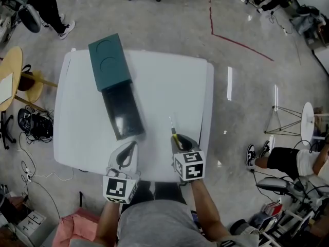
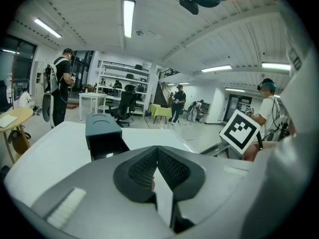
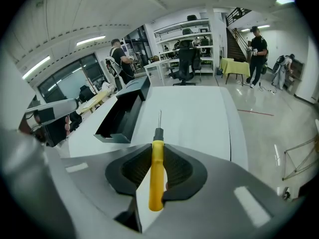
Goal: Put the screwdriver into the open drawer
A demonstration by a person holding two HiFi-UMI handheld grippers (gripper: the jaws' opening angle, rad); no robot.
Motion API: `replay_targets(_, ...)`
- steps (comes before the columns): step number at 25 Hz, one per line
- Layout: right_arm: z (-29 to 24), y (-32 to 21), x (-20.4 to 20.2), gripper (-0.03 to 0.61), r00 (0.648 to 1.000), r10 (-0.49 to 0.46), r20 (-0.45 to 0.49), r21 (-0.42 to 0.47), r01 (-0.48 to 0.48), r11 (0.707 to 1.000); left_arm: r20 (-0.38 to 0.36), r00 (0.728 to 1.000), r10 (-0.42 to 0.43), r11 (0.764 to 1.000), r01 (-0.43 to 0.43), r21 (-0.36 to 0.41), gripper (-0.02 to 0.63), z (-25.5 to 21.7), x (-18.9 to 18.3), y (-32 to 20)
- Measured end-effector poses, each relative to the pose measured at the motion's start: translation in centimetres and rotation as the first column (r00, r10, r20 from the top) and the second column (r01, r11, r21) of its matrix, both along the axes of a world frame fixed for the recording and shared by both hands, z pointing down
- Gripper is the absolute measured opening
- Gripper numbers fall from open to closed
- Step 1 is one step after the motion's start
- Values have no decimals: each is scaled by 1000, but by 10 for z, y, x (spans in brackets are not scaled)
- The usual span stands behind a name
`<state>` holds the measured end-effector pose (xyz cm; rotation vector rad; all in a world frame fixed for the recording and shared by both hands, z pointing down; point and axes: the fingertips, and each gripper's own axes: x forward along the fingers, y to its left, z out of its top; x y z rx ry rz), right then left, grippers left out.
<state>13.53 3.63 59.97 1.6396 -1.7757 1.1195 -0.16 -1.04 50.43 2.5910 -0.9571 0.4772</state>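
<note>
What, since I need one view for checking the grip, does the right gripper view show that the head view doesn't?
Only the right gripper view: the right gripper's pads pressed on the yellow handle of the screwdriver, and the shelving at the far wall.

Only the head view: that gripper's marker cube, the person's forearm behind it, and the full outline of the table.

Both: the screwdriver with its shaft pointing forward, the open drawer to its left, and the white tabletop.
</note>
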Motion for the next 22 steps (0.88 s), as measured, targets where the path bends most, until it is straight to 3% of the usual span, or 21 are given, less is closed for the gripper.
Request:
replay_targets(13,-66,-25,-17,75,997,-72,-10,120,72,990,-22,998,-62,994,64,84,11,-48,-16,-10)
replay_targets(22,-96,-44,-33,76,986,-166,-6,191,164,968,-22,990,-138,982,140,124,11,-67,-25,-14)
